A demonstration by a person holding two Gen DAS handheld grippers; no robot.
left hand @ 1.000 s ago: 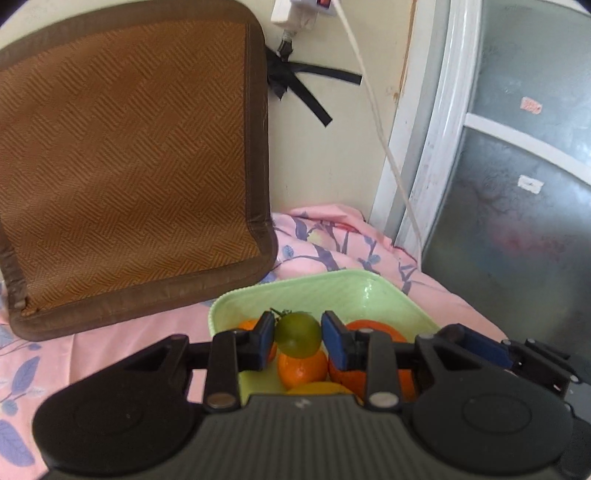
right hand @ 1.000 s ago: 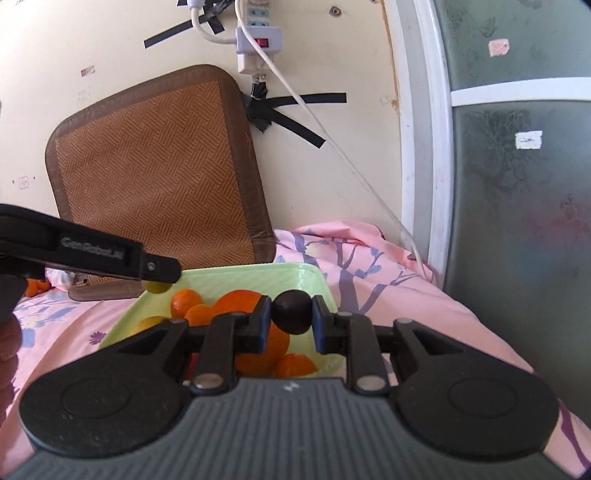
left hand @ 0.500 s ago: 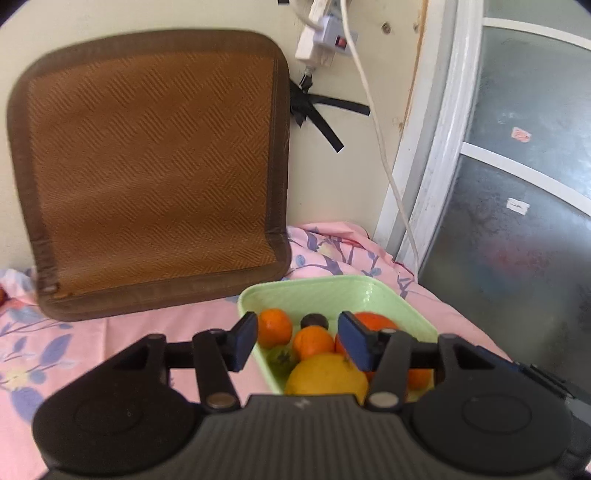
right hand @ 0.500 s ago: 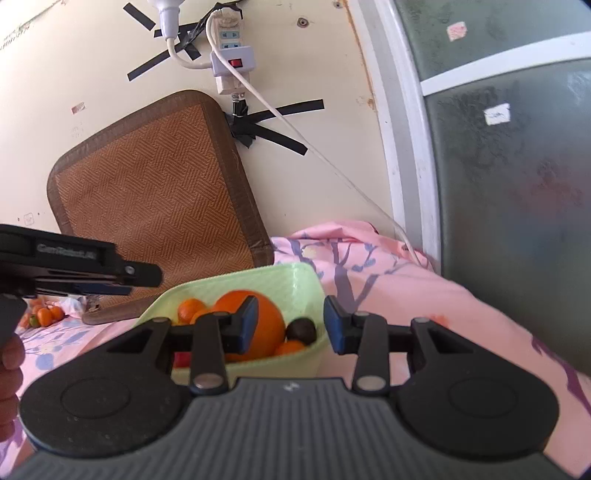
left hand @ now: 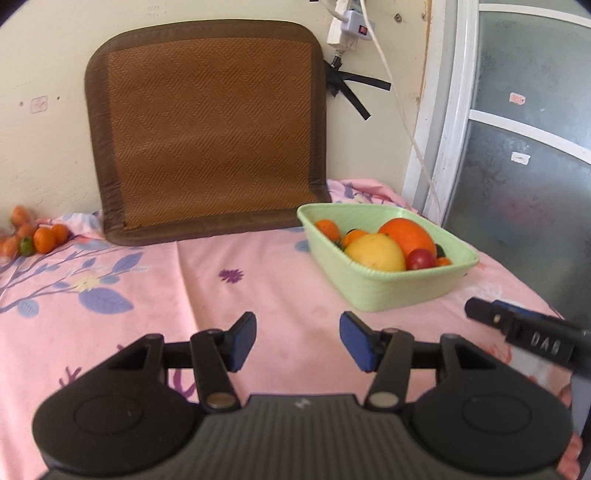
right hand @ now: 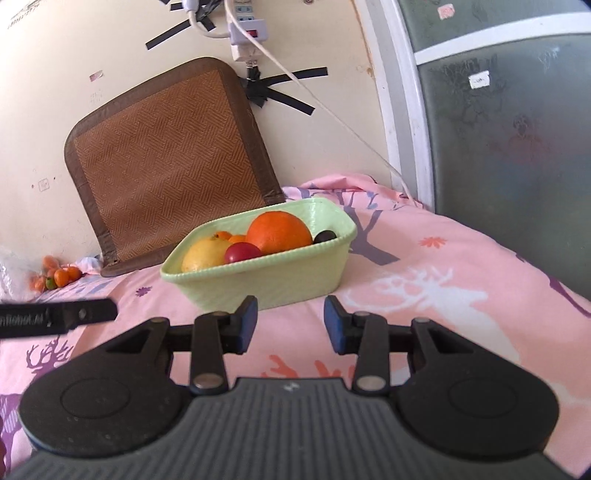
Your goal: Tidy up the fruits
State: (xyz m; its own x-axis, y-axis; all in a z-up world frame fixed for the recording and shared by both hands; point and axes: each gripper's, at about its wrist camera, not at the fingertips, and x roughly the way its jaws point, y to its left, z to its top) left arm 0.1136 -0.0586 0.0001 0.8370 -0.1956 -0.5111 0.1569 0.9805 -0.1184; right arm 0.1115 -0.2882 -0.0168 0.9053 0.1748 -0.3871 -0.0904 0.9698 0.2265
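A pale green basket (left hand: 373,291) (right hand: 266,284) stands on the pink floral cloth. It holds a large orange (left hand: 406,234) (right hand: 279,232), a yellow lemon (left hand: 375,253) (right hand: 203,254), a red fruit (left hand: 421,258) (right hand: 242,253), a dark fruit (right hand: 325,236) and small oranges. My left gripper (left hand: 297,339) is open and empty, low over the cloth, short and left of the basket. My right gripper (right hand: 290,325) is open and empty just in front of the basket's near wall. A heap of small oranges (left hand: 40,238) (right hand: 59,277) lies at the far left by the wall.
A brown woven mat (left hand: 210,129) (right hand: 166,166) leans on the wall behind the basket. A white power strip (left hand: 349,27) and its cable hang above it. A frosted glass door (left hand: 524,166) closes the right side. Bare cloth (left hand: 221,295) lies between the heap and the basket.
Both grippers opened and let go of their fruits, a green one and a dark one, into the basket. Both have pulled back from it, the left one farther and to the left.
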